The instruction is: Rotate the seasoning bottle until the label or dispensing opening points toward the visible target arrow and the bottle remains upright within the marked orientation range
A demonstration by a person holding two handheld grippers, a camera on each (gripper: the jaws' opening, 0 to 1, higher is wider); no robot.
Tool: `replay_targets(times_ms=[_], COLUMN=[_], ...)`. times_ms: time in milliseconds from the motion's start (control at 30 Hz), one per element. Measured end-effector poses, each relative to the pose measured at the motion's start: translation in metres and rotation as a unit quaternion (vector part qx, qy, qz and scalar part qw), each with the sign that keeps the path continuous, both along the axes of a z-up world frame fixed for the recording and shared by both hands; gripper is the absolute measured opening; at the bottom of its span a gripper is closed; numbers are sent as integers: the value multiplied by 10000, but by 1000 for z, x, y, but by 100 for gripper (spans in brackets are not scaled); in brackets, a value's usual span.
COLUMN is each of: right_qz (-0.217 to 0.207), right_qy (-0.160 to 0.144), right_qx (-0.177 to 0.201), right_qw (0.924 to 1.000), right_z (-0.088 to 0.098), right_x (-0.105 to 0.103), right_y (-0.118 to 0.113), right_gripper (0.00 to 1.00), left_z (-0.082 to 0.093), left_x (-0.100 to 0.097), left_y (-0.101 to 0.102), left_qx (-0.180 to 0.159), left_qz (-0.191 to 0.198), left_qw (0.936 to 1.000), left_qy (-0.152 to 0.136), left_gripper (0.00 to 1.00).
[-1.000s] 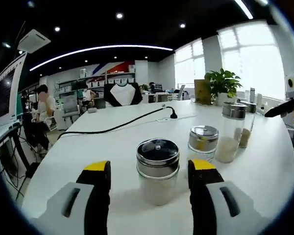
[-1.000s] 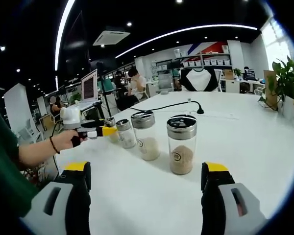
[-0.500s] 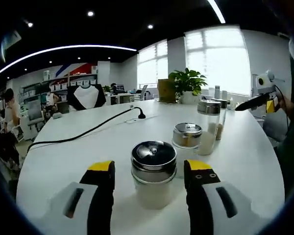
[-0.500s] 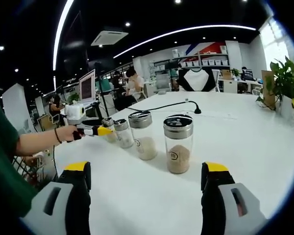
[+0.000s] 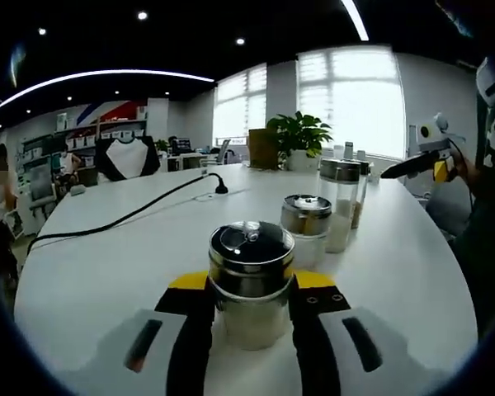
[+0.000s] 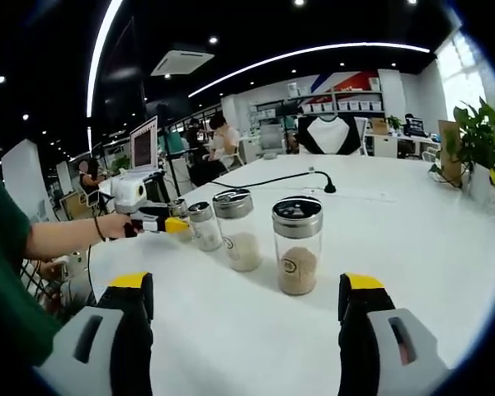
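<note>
1. Where the white table (image 5: 99,264) spreads across an open office, a black cable (image 5: 124,216) runs over it toward a plug, and a potted plant (image 5: 297,139) stands at the far edge before bright windows (image 5: 346,99).
2. In the left gripper view, the left gripper (image 5: 252,309) has its yellow-tipped jaws pressed against both sides of the seasoning bottle (image 5: 251,282), which stands upright on the table with pale contents and a shiny metal lid.
3. Just beyond it stand a second bottle (image 5: 306,228) and a taller bottle (image 5: 340,202) in a row.
4. In the right gripper view, the right gripper (image 6: 243,318) hangs with its jaws wide apart and nothing between them, above bare table.
5. Ahead of it stands a bottle of brown seasoning (image 6: 297,245), then a paler one (image 6: 238,228).
6. The person's hand (image 6: 115,225) shows at the left of that view.
7. Desks, shelves and seated people fill the far room under strip lights.
8. Any label on the clamped bottle is hard to make out, and the bottle's base is hidden behind the jaws.
</note>
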State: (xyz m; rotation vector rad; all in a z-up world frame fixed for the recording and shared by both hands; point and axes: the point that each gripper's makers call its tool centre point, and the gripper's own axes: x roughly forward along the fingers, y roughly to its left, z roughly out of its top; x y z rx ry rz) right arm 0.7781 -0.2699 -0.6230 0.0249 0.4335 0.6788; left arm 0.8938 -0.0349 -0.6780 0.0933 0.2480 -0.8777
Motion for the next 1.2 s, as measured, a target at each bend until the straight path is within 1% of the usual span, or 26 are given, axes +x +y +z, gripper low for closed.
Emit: replay_targets(times_ms=[300,600,933,1000,1067,1200], right_qz=[-14,-20,-82,-70,-64,-83], right_qy=[34,50,53,50,50,58], right_qx=[-5,11,-10,-16,-23,-56], right_qw=[10000,10000,10000,10000,10000,9999], right_z=[-2,-3,-5,-5,-5,-6], right_x=[1,1,3,3,3,2], right_y=[-1,-2,-4,-3,-2,-3], right_gripper=[95,94,94,94,94,94], left_z=[0,0,-1,-2,-2,-3], left_x=[1,0,-1,0,-1,0], left_y=[2,1,1,1,1,2], left_qx=[12,-23,4,137,108,106], left_qz=[-33,42,359,426,464,597], left_qw=[10000,10000,9994,9990,9989,9982], left_qy=[-50,-37,-12,-21,16,-12], left_gripper=[37,37,37,37,37,36])
